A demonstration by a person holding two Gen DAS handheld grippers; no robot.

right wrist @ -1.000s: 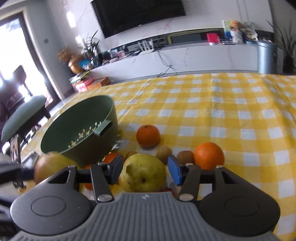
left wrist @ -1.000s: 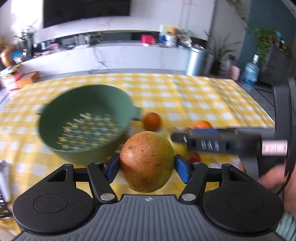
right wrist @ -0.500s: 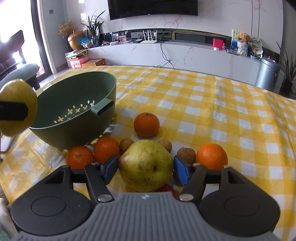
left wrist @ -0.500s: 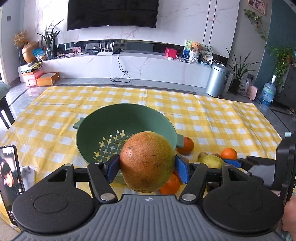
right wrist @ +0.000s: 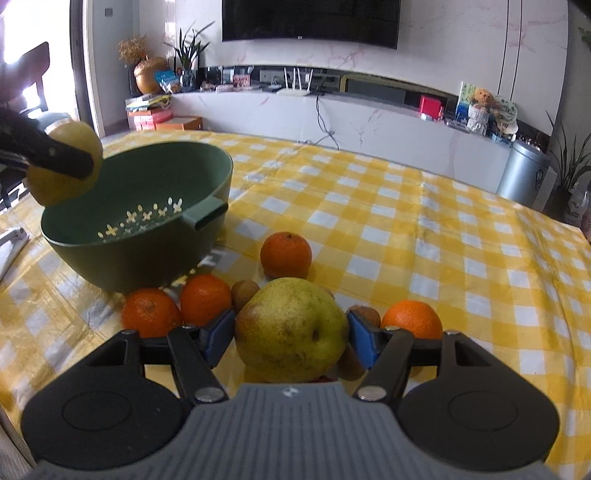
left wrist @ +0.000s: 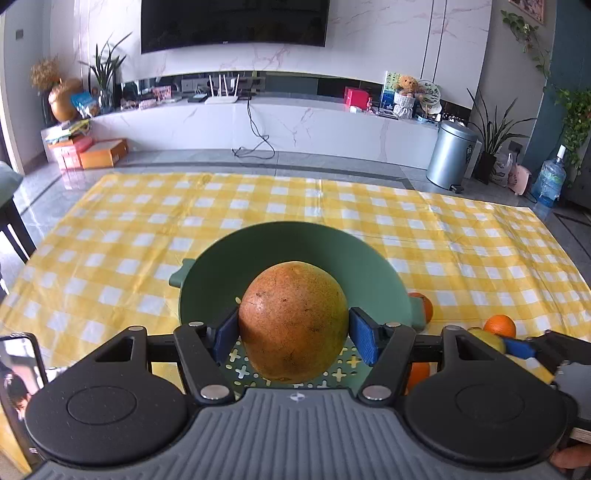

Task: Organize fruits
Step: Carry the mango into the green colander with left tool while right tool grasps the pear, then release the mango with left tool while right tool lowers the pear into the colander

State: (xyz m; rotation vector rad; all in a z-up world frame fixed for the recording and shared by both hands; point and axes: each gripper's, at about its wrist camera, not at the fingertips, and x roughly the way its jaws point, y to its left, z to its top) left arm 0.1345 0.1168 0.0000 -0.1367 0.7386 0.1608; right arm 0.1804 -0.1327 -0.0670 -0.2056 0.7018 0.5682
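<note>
Since the earlier frame, our left gripper (left wrist: 293, 330) carried its clamped russet pear (left wrist: 293, 319) over the green colander (left wrist: 295, 243) at centre frame. Our right gripper (right wrist: 291, 338) brackets the yellow-green pear (right wrist: 291, 330); we cannot tell whether the pads are pressing it.

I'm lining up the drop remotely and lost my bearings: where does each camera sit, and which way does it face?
Left wrist: on the left claw, looking forward and down into the green colander past the russet fruit it grips; a fingertip shows bottom right.
Right wrist: on the right claw, looking across the tablecloth at oranges; a pear sits between its jaws, which have just been opening; grip unclear.
Shared: colander, tablecloth, TV; each sees the other claw.
</note>
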